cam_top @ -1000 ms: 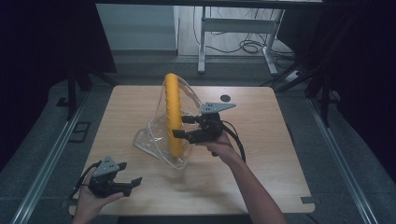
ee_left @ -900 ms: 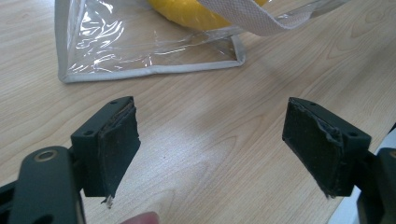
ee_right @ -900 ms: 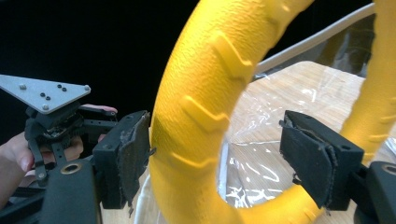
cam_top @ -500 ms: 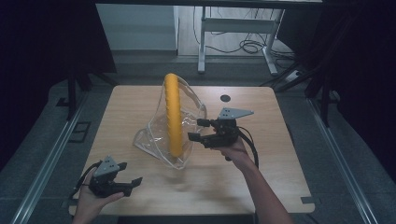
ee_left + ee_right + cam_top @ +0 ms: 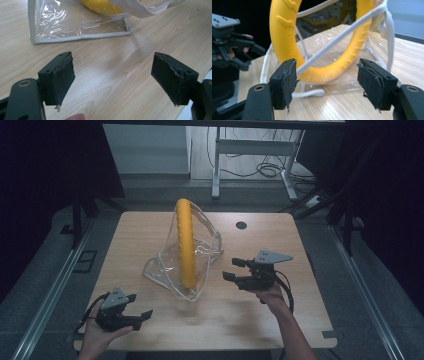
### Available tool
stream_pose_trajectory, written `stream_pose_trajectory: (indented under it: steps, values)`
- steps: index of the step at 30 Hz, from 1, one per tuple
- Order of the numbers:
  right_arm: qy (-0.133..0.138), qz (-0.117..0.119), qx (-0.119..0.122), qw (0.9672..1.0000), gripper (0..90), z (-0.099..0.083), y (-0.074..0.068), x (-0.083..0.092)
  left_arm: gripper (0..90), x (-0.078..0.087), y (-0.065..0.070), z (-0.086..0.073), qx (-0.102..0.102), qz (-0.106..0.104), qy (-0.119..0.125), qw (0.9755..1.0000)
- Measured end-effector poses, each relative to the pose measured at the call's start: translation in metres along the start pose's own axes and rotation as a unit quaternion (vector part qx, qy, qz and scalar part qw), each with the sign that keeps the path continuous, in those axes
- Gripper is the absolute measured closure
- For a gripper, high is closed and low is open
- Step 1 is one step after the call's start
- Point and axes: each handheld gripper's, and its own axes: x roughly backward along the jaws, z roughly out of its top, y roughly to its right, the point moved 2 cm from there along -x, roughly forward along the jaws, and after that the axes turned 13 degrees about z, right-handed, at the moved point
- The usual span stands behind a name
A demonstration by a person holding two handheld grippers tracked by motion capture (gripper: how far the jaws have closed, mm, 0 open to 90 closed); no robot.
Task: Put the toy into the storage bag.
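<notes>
Clearly, one clear plastic bag with grey-white edging (image 5: 200,255) stands in the middle of the light wooden table (image 5: 300,320), and one yellow ribbed ring (image 5: 185,245) stands upright inside it. From above, the ring looks like a narrow yellow band, seen on its edge. The right gripper view shows more: the ring (image 5: 287,37) is a wide open hoop with small raised ribs, and one white strap of the bag (image 5: 342,37) crosses it on a slant. The left gripper view shows the flat bottom corner of the bag (image 5: 80,25) lying on the wood, with a little yellow above.

Two grippers are there, one in each hand. The left gripper (image 5: 131,316) rests near the front left corner of the table, well apart from the bag, jaws spread wide with nothing between. The right gripper (image 5: 235,270) is just beside the bag at its right, not touching it; its jaws have just been closing but stand apart, pinching nothing. One small dark round hole (image 5: 241,225) sits near the far edge.
</notes>
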Motion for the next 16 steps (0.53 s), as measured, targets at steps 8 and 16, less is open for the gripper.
stream_pose_trajectory:
  steps: [8,16]
  values:
    - [0.001,-0.013,0.002,0.9999,33.9,-0.0062,0.0009,0.0051,18.5,0.0000,0.0004,0.0000,-0.001,0.001,-0.001,1.0000]
    - [-0.005,-0.016,0.007,0.9998,34.1,-0.0107,-0.0019,0.0038,18.5,0.0010,-0.0005,0.0000,-0.001,0.002,0.001,1.0000]
